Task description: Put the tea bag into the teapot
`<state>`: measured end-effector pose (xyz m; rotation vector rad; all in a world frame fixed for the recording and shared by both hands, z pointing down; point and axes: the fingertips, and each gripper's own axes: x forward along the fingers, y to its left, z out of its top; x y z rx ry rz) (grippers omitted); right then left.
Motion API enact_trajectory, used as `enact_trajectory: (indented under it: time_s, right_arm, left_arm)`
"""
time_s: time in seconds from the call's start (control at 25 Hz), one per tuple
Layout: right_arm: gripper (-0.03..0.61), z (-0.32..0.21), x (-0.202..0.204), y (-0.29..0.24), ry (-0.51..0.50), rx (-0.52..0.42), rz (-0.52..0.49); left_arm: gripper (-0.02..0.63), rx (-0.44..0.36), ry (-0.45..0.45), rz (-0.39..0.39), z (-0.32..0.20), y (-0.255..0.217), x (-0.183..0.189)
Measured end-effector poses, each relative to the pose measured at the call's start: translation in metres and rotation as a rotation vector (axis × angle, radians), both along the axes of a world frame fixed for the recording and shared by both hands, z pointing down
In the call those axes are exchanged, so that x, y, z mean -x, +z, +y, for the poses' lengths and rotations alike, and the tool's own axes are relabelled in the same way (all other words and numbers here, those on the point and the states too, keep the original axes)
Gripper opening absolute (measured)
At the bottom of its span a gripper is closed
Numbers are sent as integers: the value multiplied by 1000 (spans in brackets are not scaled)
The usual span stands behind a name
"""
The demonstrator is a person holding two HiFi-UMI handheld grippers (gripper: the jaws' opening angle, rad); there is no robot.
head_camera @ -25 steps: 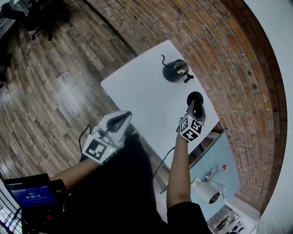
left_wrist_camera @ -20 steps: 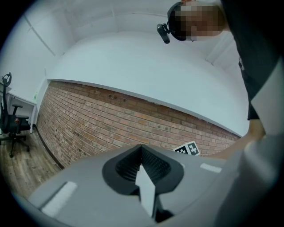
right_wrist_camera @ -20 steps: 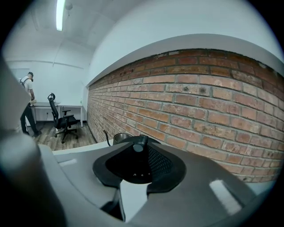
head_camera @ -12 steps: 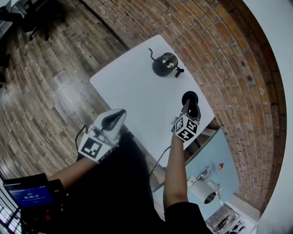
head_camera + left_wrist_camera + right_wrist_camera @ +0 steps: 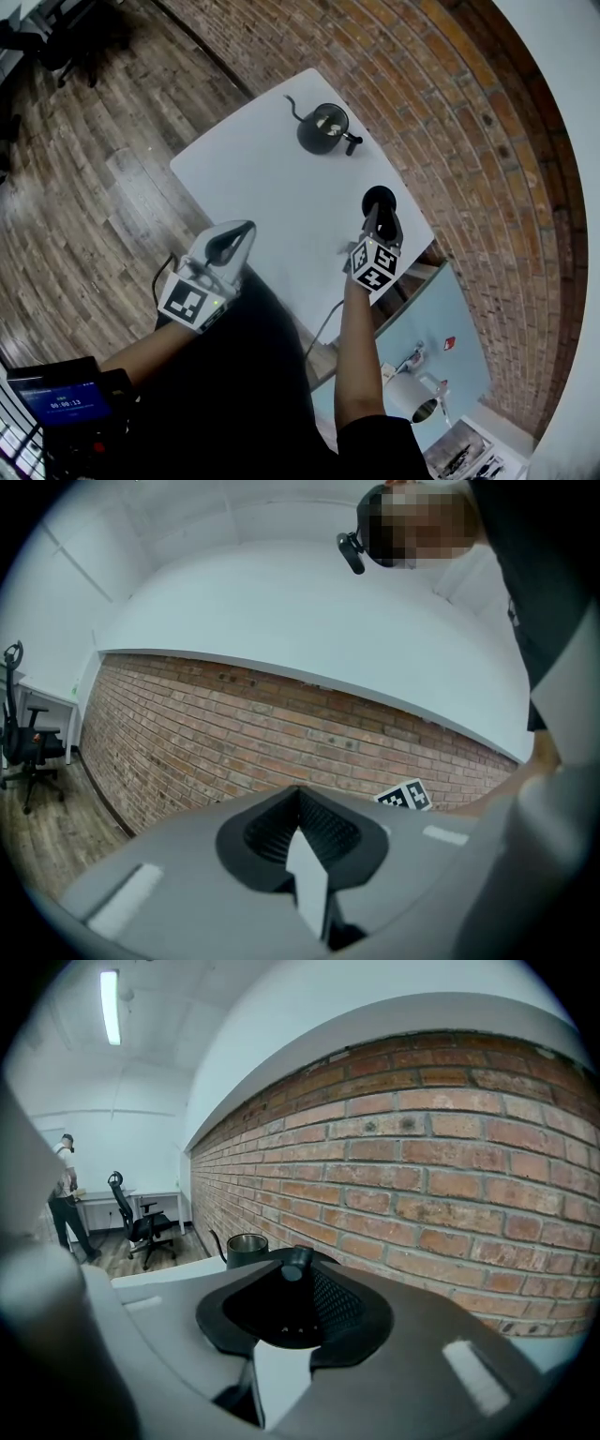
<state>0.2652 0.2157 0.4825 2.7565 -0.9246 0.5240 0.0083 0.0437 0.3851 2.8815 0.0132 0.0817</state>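
Note:
A black teapot (image 5: pixel 322 129) with a thin spout stands with its top open at the far end of the white table (image 5: pixel 267 187); it also shows past the right jaws (image 5: pixel 246 1246). My right gripper (image 5: pixel 380 208) is over the table's right side, near the brick wall, shut on the teapot's round black lid (image 5: pixel 379 199), whose knob (image 5: pixel 298 1262) sticks up between the pads. My left gripper (image 5: pixel 230 246) hovers off the table's near left corner, jaws shut with nothing seen in them. No tea bag shows in any view.
A brick wall (image 5: pixel 450 141) runs along the table's far and right sides. A light blue surface (image 5: pixel 441 319) with small items lies lower right. Wooden floor (image 5: pixel 84 187) is on the left. A person (image 5: pixel 64 1194) and an office chair (image 5: pixel 141 1222) stand far off.
The table and teapot have slid up and left in the head view. The right gripper with the lid has shifted slightly left with them. The left gripper has hardly moved.

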Motion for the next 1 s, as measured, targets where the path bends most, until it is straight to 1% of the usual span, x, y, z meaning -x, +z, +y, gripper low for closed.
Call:
enact_trajectory:
  time_s: [0.08,0.16,0.28,0.44,0.56,0.68,0.84,1.0]
  right_arm:
    - [94,-7,1,2,-27,-6,-7]
    - [94,-16,1,5,-56,-7,-15]
    - [94,-35,4,13,-117,14,-21]
    - [94,-69,12,24,-211,25,-35]
    - [94,-97,12,29,-274,19,-46]
    - [93,-119,19,30,-317,16,-61]
    - [94,-157,28,29,-373,-25,-94]
    - [93,-187,37,30,-424,-39,-105]
  left_arm:
    - [0,0,-6,18,3,1,-3]
    - [0,2,-23,16,4,3,-4]
    - [0,-14,-55,6,1,4,-4]
    - [0,8,-134,-11,-12,9,5]
    - [0,-1,-197,-16,-25,11,9]
    - [0,16,-251,-7,-35,9,17]
    - [0,15,-310,-50,-49,16,31]
    - [0,27,-375,-61,-62,17,45]
